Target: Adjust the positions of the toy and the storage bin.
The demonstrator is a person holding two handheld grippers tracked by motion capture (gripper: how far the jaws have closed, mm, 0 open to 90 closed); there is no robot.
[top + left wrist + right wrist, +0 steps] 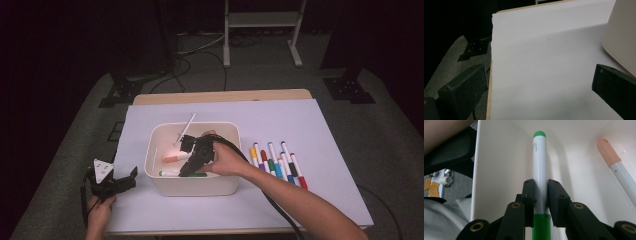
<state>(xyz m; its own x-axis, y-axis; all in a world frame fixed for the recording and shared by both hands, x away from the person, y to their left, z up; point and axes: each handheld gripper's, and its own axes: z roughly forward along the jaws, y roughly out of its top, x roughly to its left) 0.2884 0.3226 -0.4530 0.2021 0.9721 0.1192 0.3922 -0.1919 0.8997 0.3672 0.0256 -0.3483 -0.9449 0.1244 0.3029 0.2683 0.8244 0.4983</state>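
While the white paper-covered table [320,130] carries the whole layout, the work centres on the white rectangular plastic bin [195,187] standing near its front edge. Inside that bin the right gripper [540,191] has its two black jaws closed firmly on the white marker with the green cap [539,160], gripping the barrel just above the green band, the pen lying along the near wall of the bin. The left gripper [112,184] rests at the table's front left corner, jaws spread wide and holding nothing.

Handling judgement: the marker is a light, stiff plastic tube with a smooth, somewhat slippery barrel; a mid-barrel hold, as now, should keep it balanced and stop it pivoting.

Count: one bin. Three markers in the bin: the green one, an orange-capped marker [176,158], and a white pen [186,128] leaning over the far rim. Outside, to the right, about seven coloured markers [277,165] lie in a row.
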